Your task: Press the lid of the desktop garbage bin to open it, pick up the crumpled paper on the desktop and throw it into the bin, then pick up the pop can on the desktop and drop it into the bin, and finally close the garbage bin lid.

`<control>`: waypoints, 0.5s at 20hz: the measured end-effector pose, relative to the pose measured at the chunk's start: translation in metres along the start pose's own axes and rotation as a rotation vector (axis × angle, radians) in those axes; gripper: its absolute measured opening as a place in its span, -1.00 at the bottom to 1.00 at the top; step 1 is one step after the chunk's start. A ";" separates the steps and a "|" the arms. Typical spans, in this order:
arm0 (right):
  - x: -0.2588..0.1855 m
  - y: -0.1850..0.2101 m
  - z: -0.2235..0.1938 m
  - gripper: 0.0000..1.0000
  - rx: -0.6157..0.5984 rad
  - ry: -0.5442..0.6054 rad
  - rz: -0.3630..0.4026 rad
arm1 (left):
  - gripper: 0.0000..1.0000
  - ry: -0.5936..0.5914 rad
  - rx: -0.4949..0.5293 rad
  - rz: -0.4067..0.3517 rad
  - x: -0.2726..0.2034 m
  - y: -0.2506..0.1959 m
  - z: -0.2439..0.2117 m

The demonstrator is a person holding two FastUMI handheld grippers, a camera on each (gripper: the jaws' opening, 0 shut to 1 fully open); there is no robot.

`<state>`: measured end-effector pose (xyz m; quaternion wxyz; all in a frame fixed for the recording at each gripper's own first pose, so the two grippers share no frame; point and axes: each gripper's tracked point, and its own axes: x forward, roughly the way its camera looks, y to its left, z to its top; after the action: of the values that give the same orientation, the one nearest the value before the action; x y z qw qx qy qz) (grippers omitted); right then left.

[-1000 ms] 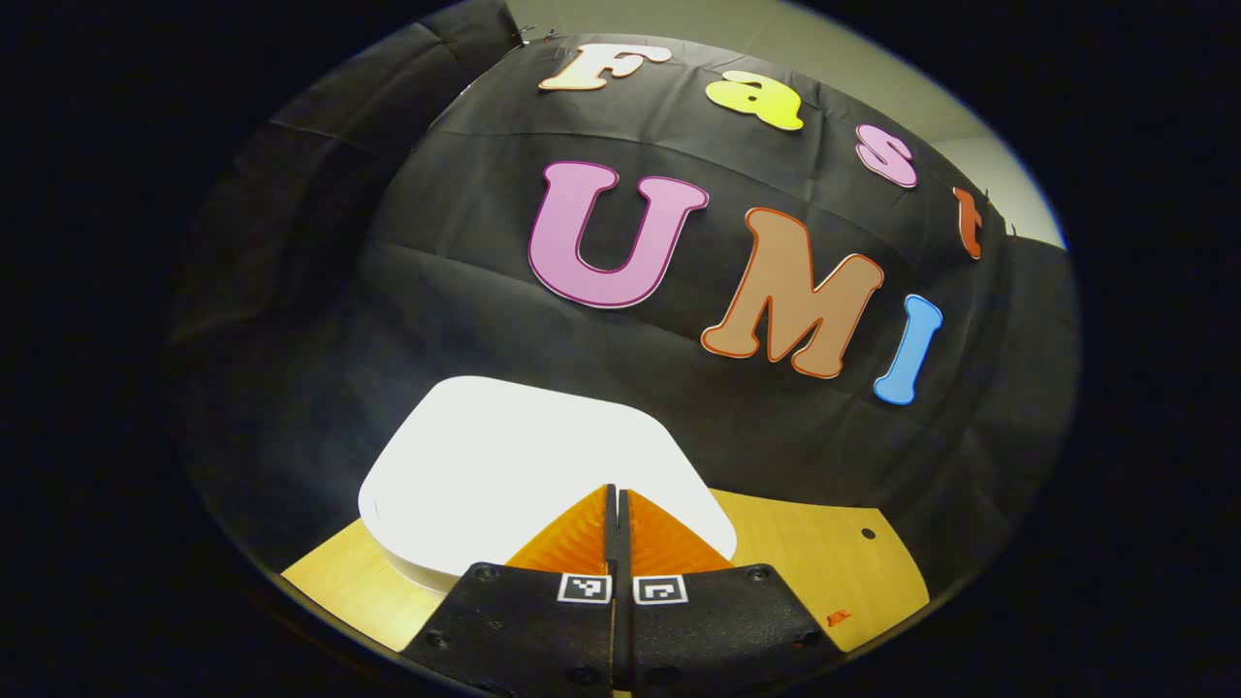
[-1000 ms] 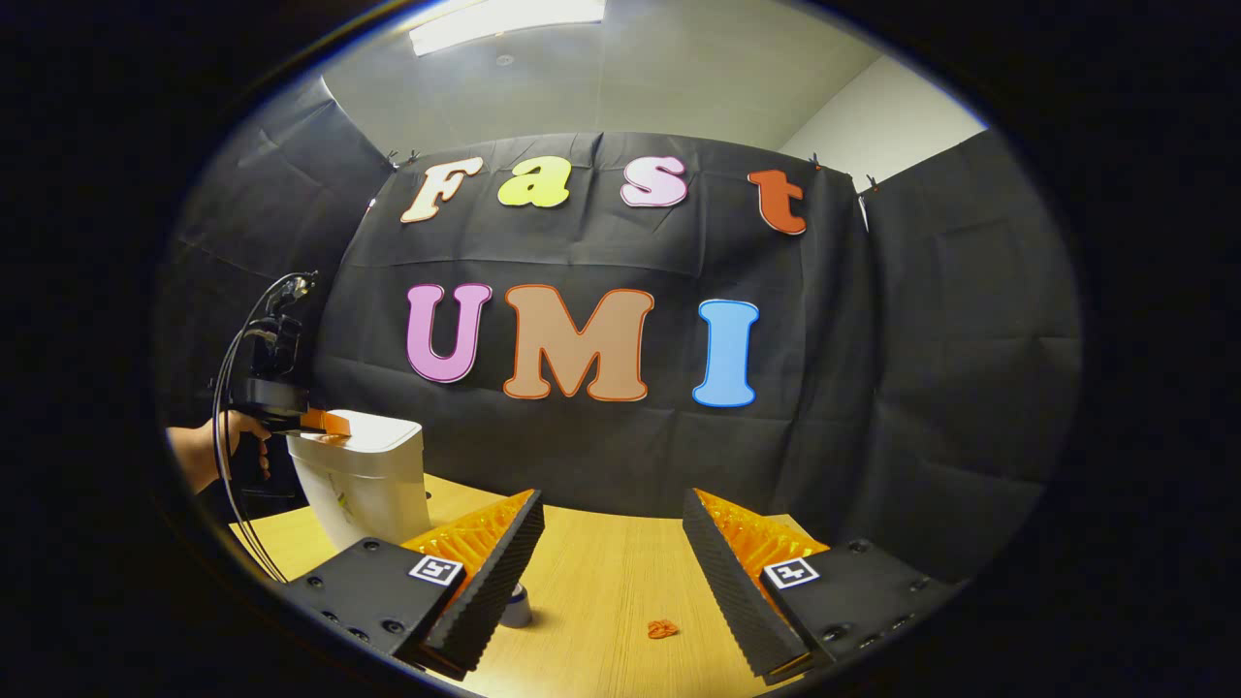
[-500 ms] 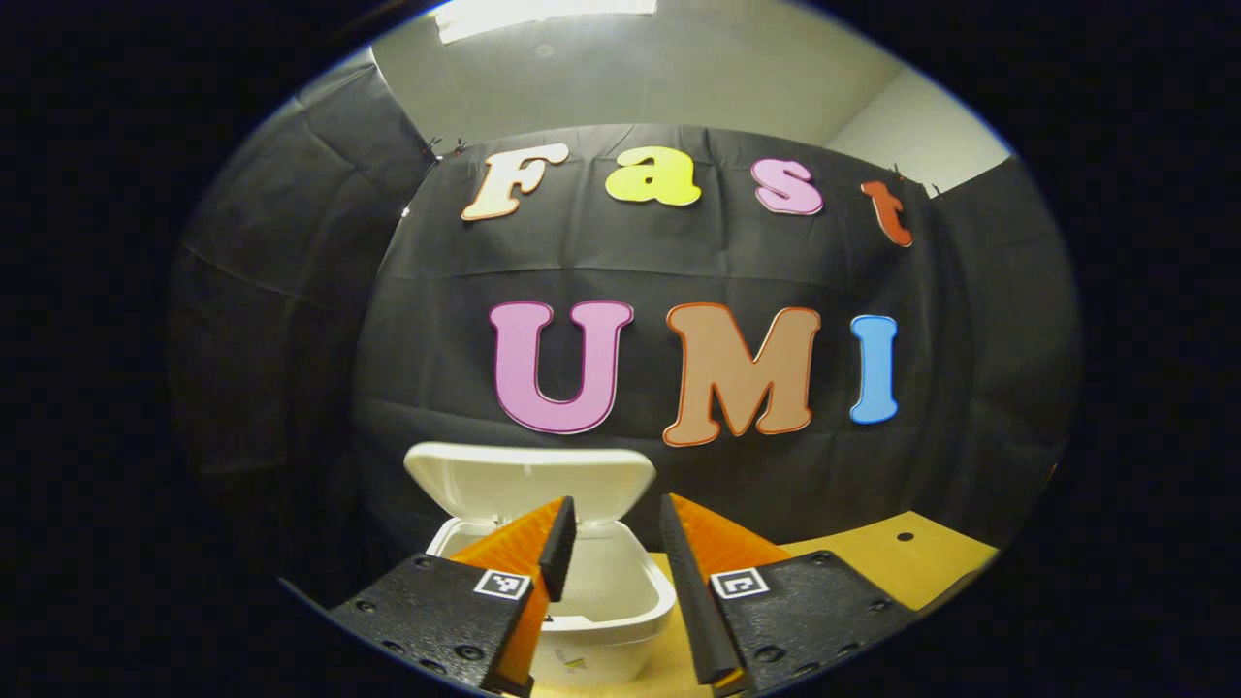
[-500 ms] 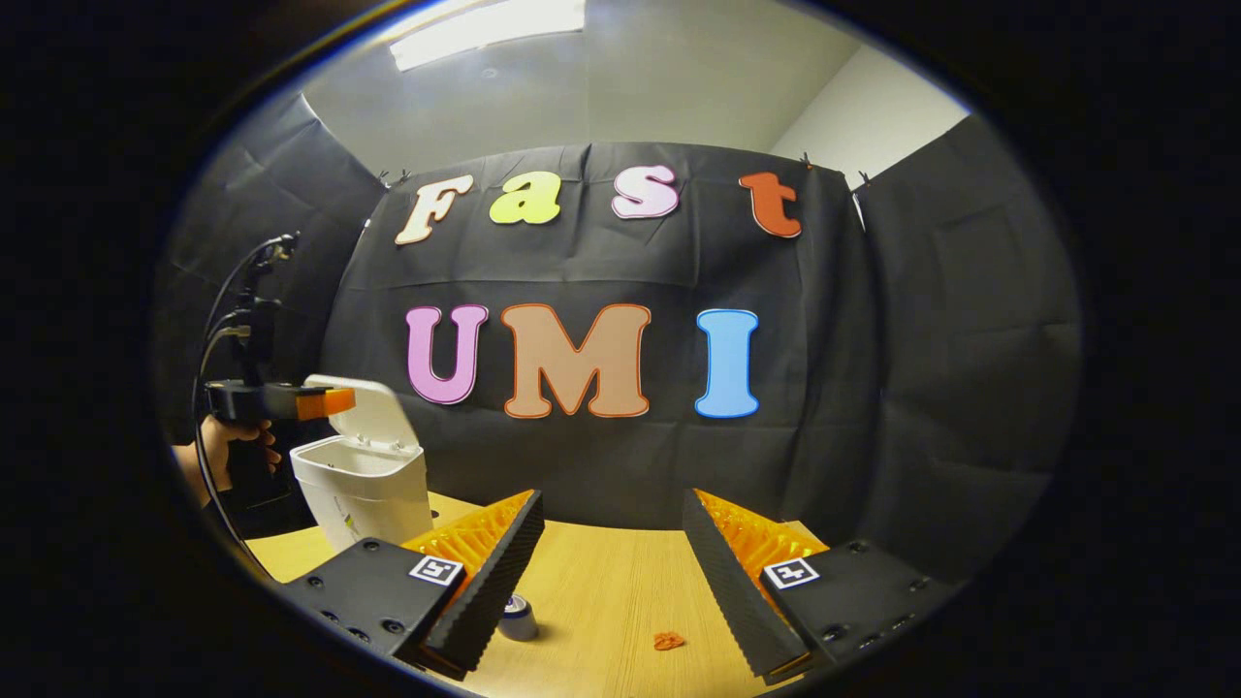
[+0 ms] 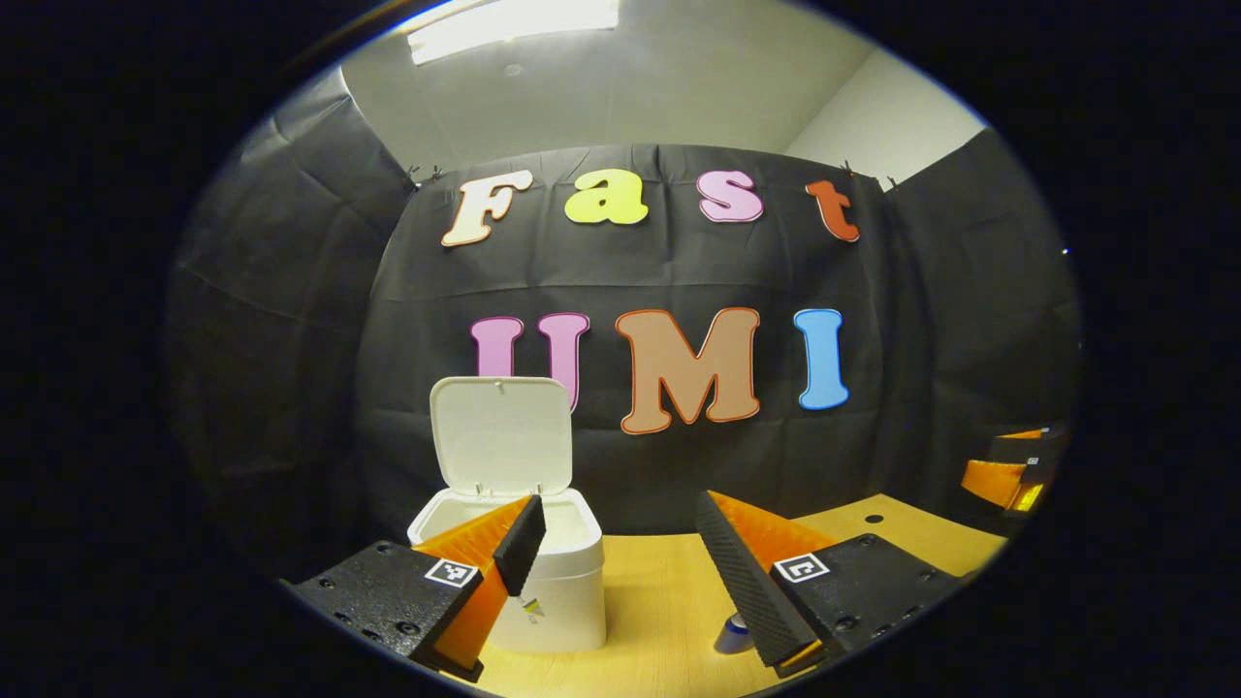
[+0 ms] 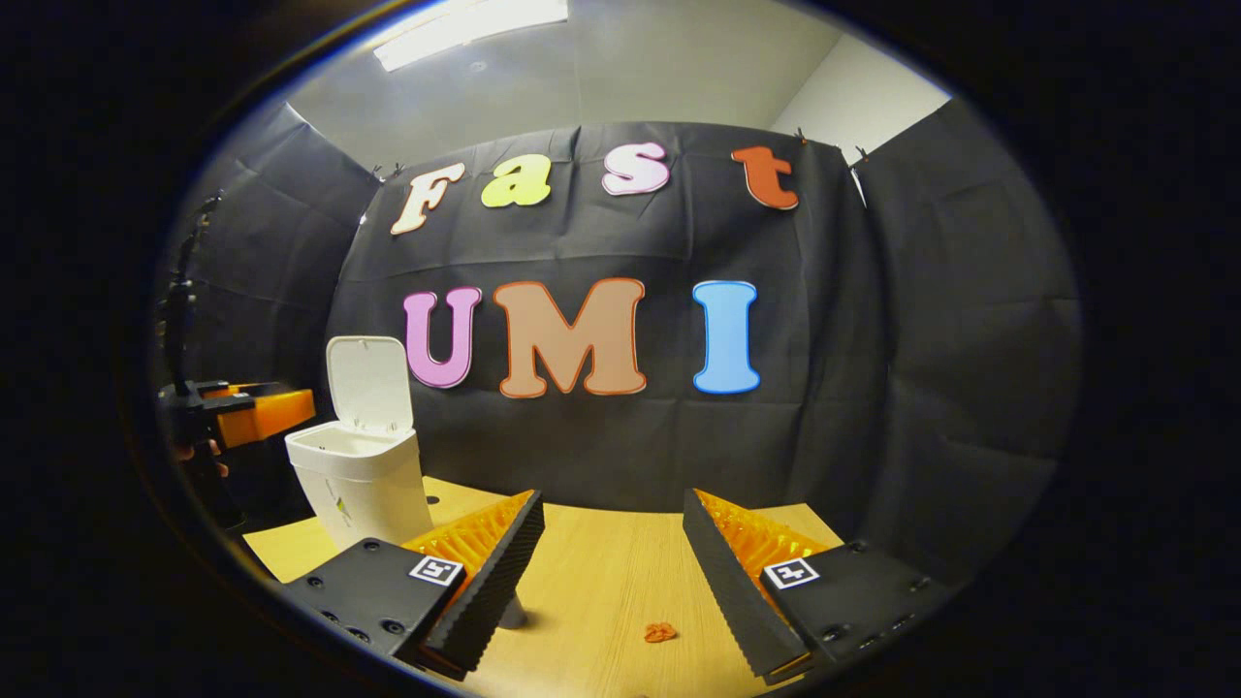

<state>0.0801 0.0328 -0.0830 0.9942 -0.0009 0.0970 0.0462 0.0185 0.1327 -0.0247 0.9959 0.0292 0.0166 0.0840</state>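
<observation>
The white desktop bin (image 5: 543, 591) stands on the wooden table with its lid (image 5: 499, 436) swung upright and its inside open. My left gripper (image 5: 620, 557) is open and empty, drawn back from the bin, whose body sits just behind its left finger. A pop can (image 5: 732, 635) peeks out beside the right finger. In the right gripper view the bin (image 6: 364, 485) stands at the left with the lid (image 6: 366, 383) up, and the left gripper (image 6: 257, 415) hangs beside it in a hand. My right gripper (image 6: 613, 553) is open and empty; the can (image 6: 512, 613) is mostly hidden behind its left finger.
A small orange-red scrap (image 6: 661, 632) lies on the table (image 6: 601, 582) between my right gripper's fingers. The right gripper (image 5: 1013, 470) appears at the far right of the left gripper view. A small hole (image 5: 866, 519) marks the tabletop. Black cloth walls close the back and sides.
The bin lid went from closed to fully upright. My left gripper opened and drew back from the lid. The right gripper barely moved.
</observation>
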 end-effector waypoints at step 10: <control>0.068 -0.035 -0.130 0.94 -0.049 0.256 -0.007 | 0.88 0.081 0.000 0.027 -0.055 -0.031 -0.028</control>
<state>0.1248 0.0027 -0.2239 0.9735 -0.0313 0.2222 0.0445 -0.0320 0.0947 -0.0525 0.9932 0.0260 0.0566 0.0986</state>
